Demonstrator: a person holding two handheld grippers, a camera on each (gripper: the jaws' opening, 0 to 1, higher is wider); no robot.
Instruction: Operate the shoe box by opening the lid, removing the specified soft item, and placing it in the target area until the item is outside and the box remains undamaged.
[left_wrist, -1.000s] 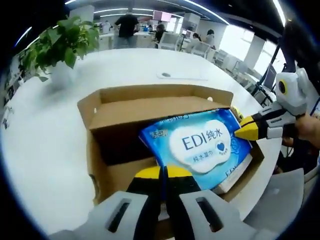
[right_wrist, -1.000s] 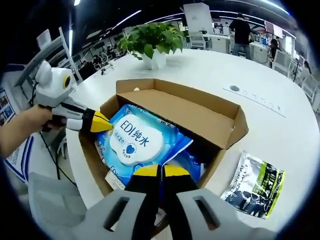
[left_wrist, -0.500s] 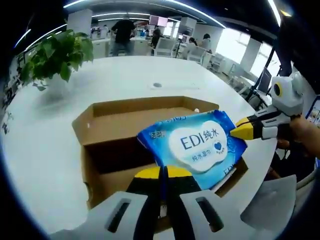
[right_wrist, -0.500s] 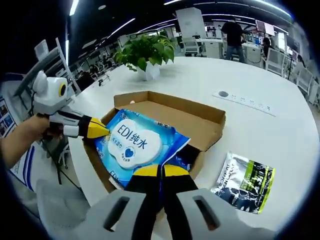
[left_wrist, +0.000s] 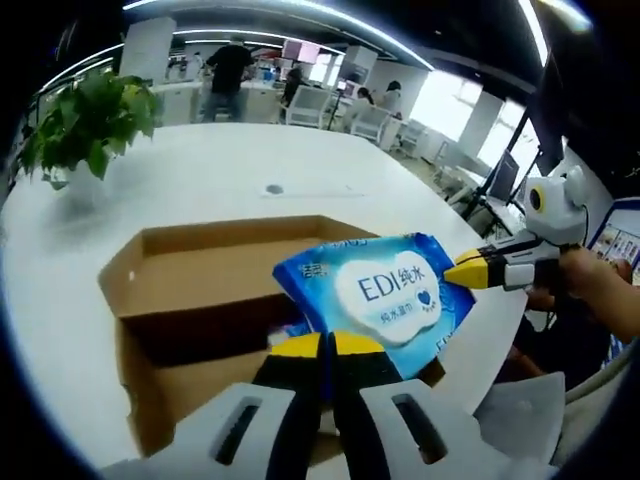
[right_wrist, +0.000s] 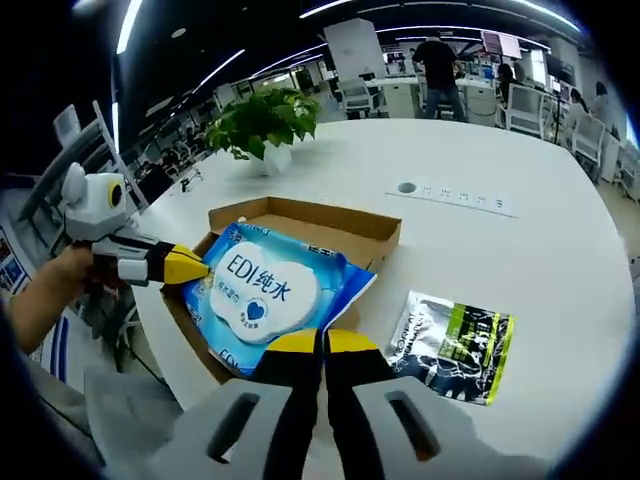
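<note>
The blue wet-wipes pack (left_wrist: 378, 290) hangs in the air above the open brown cardboard shoe box (left_wrist: 190, 262), held at two ends. My left gripper (left_wrist: 325, 342) is shut on the pack's near edge. My right gripper (left_wrist: 452, 271) comes in from the right, shut on the pack's far corner. In the right gripper view the same pack (right_wrist: 262, 289) floats over the box (right_wrist: 335, 222). There my right gripper (right_wrist: 322, 340) pinches its near edge and my left gripper (right_wrist: 203, 266) pinches its left corner. The pack hides part of the box's inside.
The box stands near the edge of a large white round table (right_wrist: 520, 260). A black, green and white pouch (right_wrist: 450, 334) lies right of the box. A potted plant (right_wrist: 258, 122) and a socket strip (right_wrist: 452, 196) sit farther back. People stand at desks behind.
Both grippers have raised the wipes pack from inside the box to well above it. The box now looks smaller and lower in both views.
</note>
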